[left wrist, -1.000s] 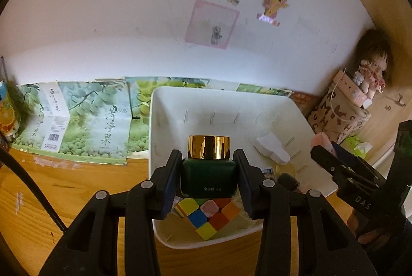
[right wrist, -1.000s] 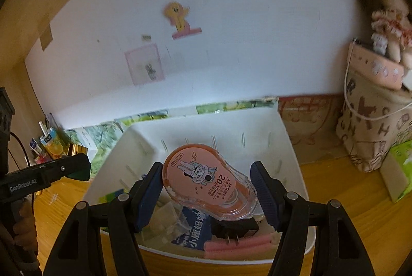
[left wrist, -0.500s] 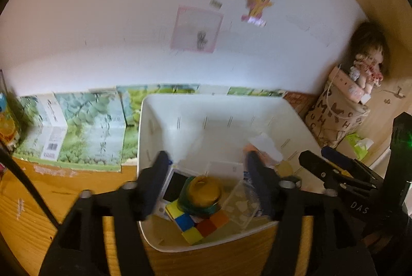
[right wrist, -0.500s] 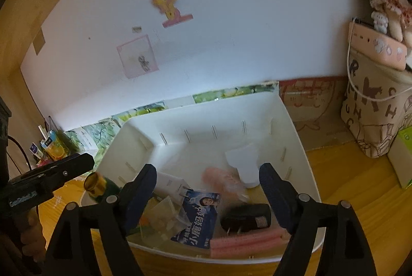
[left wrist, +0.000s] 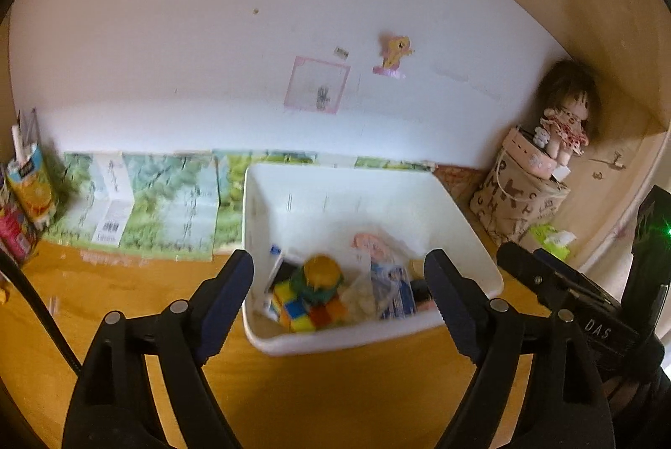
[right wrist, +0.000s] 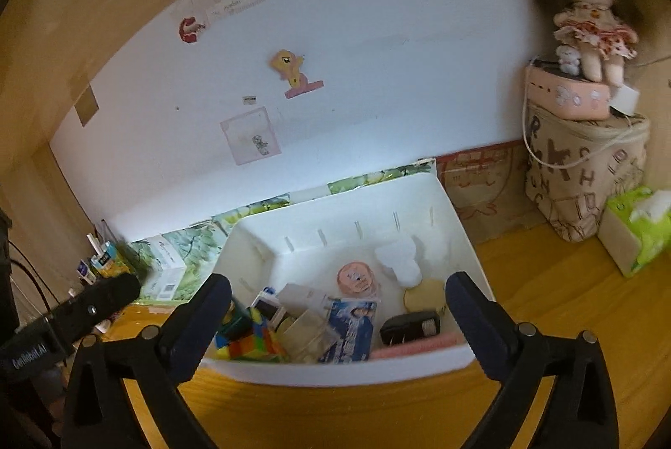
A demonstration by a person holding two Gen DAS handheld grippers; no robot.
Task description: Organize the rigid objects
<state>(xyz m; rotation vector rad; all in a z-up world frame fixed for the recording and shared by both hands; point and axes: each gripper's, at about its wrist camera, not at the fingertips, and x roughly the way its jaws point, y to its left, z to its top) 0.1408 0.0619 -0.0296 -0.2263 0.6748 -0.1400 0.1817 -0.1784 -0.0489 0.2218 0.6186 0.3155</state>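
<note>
Left gripper (left wrist: pixel 339 281) and right gripper (right wrist: pixel 337 306) both point forward and downward, side by side, each with jaws spread wide and opening, nothing gripped between the fingers (right wrist: pixel 205 319) of either.

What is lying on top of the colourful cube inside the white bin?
A green jar with a gold lid lies on the colourful cube in the white bin. The jar covers the cube's middle; what is underneath the cube cannot be seen.
</note>
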